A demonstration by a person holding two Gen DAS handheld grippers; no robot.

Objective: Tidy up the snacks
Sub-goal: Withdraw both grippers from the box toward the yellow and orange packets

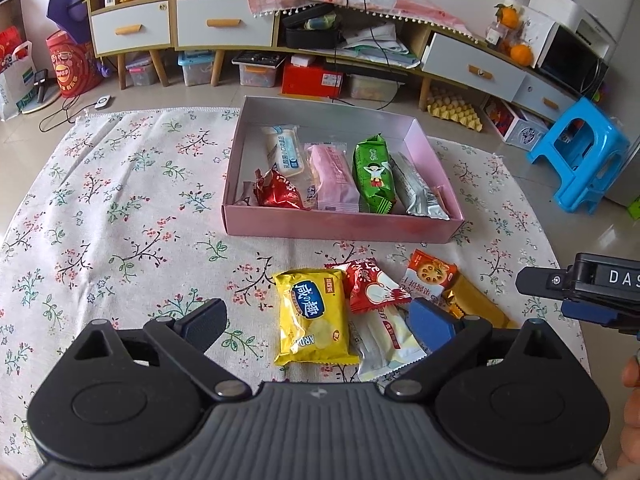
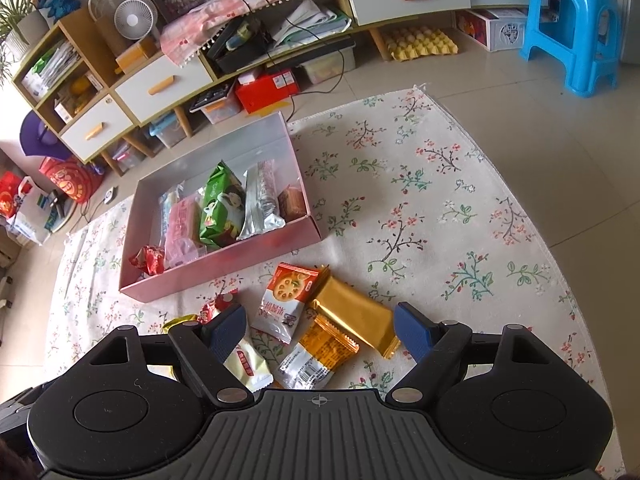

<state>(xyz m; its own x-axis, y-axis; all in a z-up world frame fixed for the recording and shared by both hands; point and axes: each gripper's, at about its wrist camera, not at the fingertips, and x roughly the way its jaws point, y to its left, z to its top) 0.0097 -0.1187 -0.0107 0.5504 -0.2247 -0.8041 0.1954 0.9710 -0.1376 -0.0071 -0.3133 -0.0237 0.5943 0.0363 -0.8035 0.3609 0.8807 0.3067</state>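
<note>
A pink box (image 1: 340,229) (image 2: 224,268) on the floral cloth holds several snack packs, among them a green one (image 1: 374,174) (image 2: 220,206) and a silver one (image 1: 420,188) (image 2: 260,204). In front of it lies a loose pile: a yellow chip bag (image 1: 314,316), a red-and-white pack (image 1: 376,286), a white-and-yellow pack (image 1: 388,344) (image 2: 248,368), an orange cracker pack (image 1: 428,274) (image 2: 286,300), a gold pack (image 1: 476,300) (image 2: 356,314) and an orange-and-clear pack (image 2: 316,354). My left gripper (image 1: 320,320) hangs open above the yellow bag. My right gripper (image 2: 320,334) is open over the cracker and gold packs, holding nothing.
The floral cloth (image 1: 120,200) (image 2: 460,200) covers the floor area. A low cabinet with drawers (image 1: 224,24) (image 2: 160,88) runs behind the box, with storage bins under it. A blue plastic stool (image 1: 584,156) (image 2: 576,28) stands at the right. A hand shows at the right edge (image 1: 632,400).
</note>
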